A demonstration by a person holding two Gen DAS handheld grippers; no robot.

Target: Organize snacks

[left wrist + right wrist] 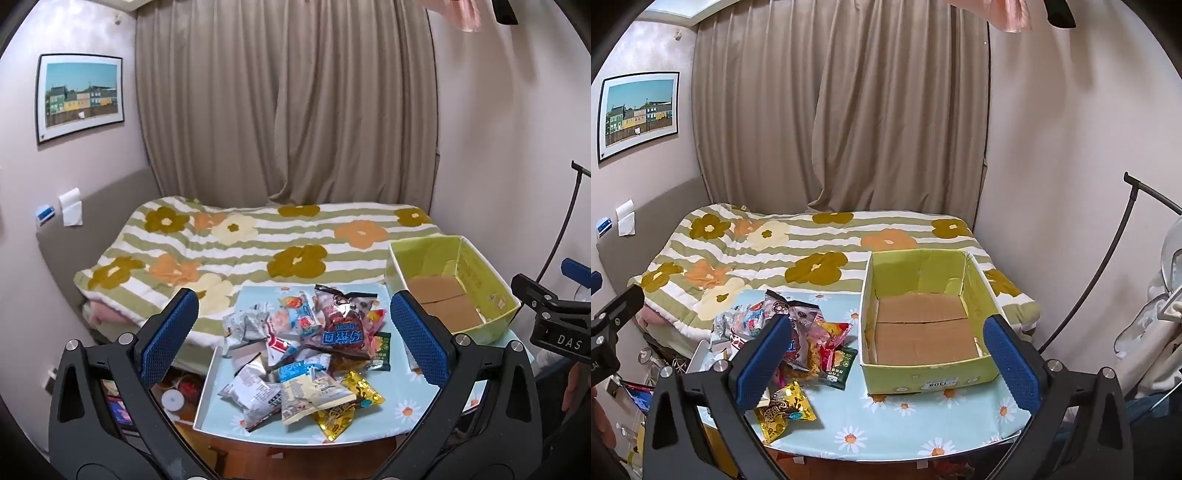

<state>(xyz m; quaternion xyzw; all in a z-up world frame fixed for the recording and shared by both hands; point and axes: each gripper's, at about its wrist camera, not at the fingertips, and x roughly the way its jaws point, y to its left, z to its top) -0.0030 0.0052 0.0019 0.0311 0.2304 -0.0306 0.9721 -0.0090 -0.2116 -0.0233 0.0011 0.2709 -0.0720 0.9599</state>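
Your left gripper (293,332) hangs spread wide with nothing between its pads, framing the snack pile (299,354) in the lower middle of its view. Your right gripper (884,356) is spread just as wide and empty, looking at the box (923,374) in the middle right of its frame.

Nothing looks sorted yet: the box floor is bare cardboard, and every packet lies heaped on the table (905,435), left of the box. The gold packet (785,408) sits nearest the table's front edge, at the lower left of the right view, so I'd expect a careless nudge to tip it off.

The box stands close to the table's right and back edges, against the bed (812,243). Above the pile and the box the air is open; a dark stand (1108,266) curves at the right edge.
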